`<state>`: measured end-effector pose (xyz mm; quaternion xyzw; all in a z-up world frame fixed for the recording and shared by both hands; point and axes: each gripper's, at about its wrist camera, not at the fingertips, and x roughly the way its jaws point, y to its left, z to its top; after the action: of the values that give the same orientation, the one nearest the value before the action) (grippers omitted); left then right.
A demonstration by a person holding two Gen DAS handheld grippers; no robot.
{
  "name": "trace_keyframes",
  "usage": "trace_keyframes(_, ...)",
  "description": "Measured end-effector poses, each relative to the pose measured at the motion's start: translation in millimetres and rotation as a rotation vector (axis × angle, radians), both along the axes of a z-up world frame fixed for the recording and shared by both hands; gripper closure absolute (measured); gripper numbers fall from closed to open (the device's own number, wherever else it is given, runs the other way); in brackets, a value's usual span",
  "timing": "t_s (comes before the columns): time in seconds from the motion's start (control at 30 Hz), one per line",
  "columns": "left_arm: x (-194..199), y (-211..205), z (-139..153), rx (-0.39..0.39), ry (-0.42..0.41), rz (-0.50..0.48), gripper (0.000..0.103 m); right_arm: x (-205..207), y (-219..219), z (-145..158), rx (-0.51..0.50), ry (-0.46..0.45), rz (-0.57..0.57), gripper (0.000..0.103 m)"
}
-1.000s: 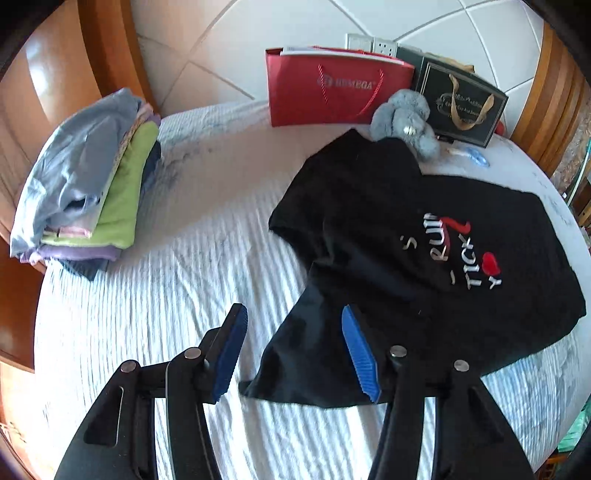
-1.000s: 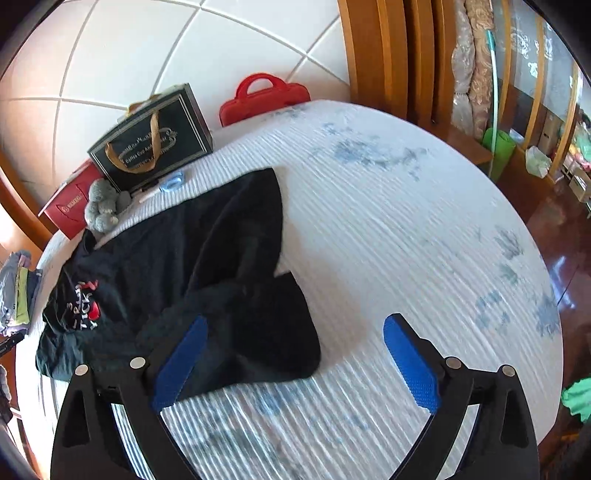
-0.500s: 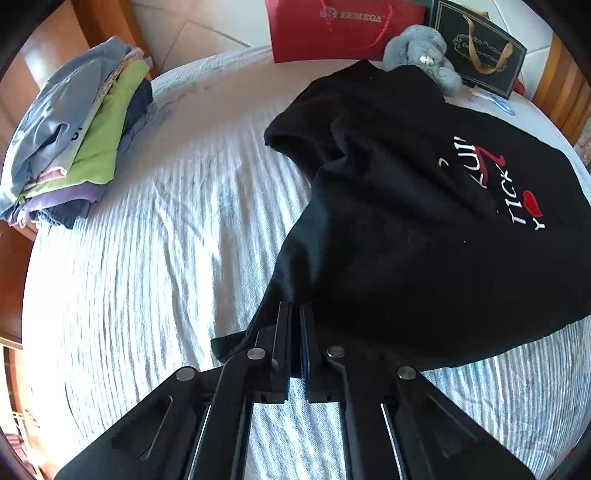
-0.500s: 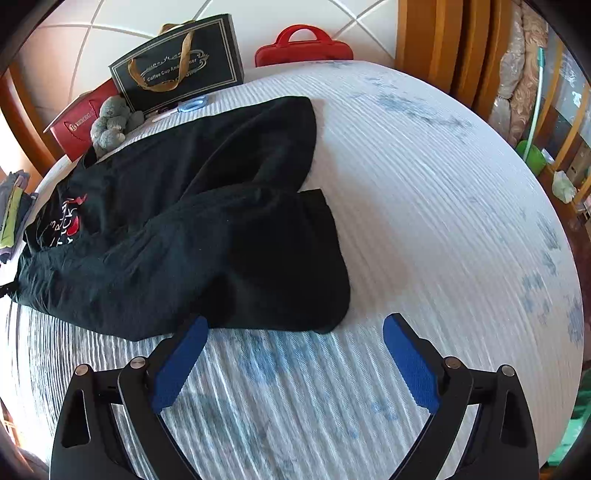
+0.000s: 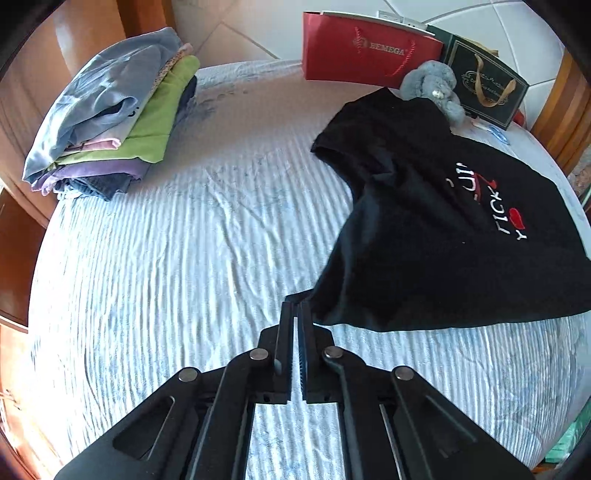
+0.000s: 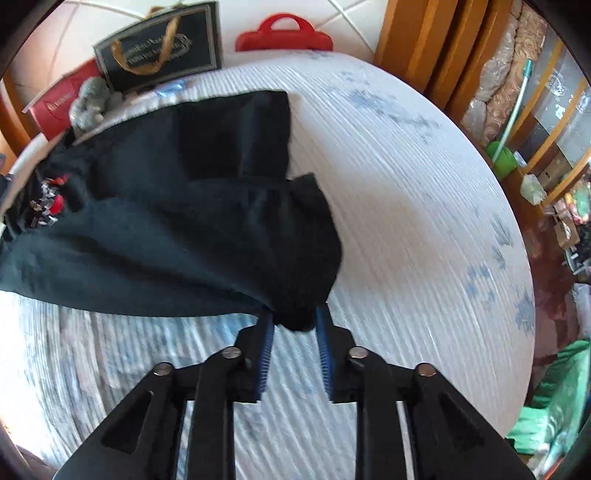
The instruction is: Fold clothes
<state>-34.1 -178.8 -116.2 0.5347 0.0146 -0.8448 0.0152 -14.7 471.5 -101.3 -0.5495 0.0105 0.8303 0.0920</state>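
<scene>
A black T-shirt point(image 5: 436, 221) with white and red lettering lies on the white striped bedspread point(image 5: 166, 258). My left gripper point(image 5: 295, 308) is shut on the shirt's near hem corner, lifted off the bed. In the right wrist view the same T-shirt point(image 6: 166, 221) stretches to the left. My right gripper point(image 6: 293, 317) is shut on a bunched corner of it, with black cloth between the blue pads point(image 6: 323, 339).
A pile of folded clothes point(image 5: 110, 122) sits at the bed's far left. A red paper bag point(image 5: 362, 55), a grey plush toy point(image 5: 432, 85) and a dark gift bag point(image 5: 484, 88) stand at the back. A red case point(image 6: 284, 35) lies by the wall. Wooden furniture point(image 6: 443, 55) is on the right.
Both grippers were open a second ago. The left one closed on the hem corner and lifted it. The right one moved up to the shirt and closed on its corner.
</scene>
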Motion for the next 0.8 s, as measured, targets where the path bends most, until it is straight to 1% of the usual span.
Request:
trace_keyframes(0.03,-0.9,4.7,0.3,0.004,0.007,-0.017,0.064,3.8,2.1,0.1,-0.019,0.01,-0.008,0.055)
trace_keyframes(0.07,-3.5,9.8,1.2,0.006,0.016,-0.034,0.05,7.5,4.1,0.1,-0.039,0.02,-0.016,0.054)
trace_keyframes(0.1,-6.7,14.9,2.3,0.007,0.025,-0.051,0.049,11.3,6.2,0.2,-0.058,0.03,-0.023,0.05)
trace_keyframes(0.13,-9.9,20.1,3.4,0.009,0.034,-0.069,0.049,13.4,6.0,1.6,-0.061,0.035,-0.023,0.044)
trace_keyframes(0.17,-13.2,25.2,4.5,0.011,0.043,-0.086,0.049,14.8,4.8,3.7,-0.057,0.039,-0.02,0.042)
trace_keyframes(0.27,-30.1,33.0,2.8,0.014,0.047,-0.097,0.049,15.7,2.2,12.5,-0.064,0.063,-0.013,0.042)
trace_keyframes(0.33,-43.4,36.1,7.6,0.029,0.052,-0.103,0.049,8.5,-0.7,21.0,-0.084,0.092,-0.006,0.042)
trace_keyframes(0.4,-60.6,38.1,13.3,0.028,0.056,-0.109,0.049,-2.7,-3.6,29.9,-0.101,0.119,0.0,0.042)
trace_keyframes(0.47,-81.7,38.8,20.2,0.017,0.064,-0.103,0.049,-20.8,-4.5,37.6,-0.114,0.142,0.006,0.042)
trace_keyframes(0.6,-127.7,38.0,32.4,0.034,0.074,-0.097,0.048,-72.8,-0.3,48.3,-0.144,0.176,0.016,0.041)
trace_keyframes(0.67,-151.4,39.0,36.1,0.039,0.077,-0.103,0.045,-103.7,0.8,51.1,-0.156,0.182,0.024,0.039)
trace_keyframes(0.73,-175.2,42.0,36.4,0.037,0.076,-0.116,0.044,-136.9,2.2,51.7,-0.16,0.184,0.032,0.03)
trace_keyframes(0.8,-198.9,46.8,33.9,0.032,0.072,-0.13,0.043,-170.4,4.6,49.1,-0.168,0.179,0.039,0.029)
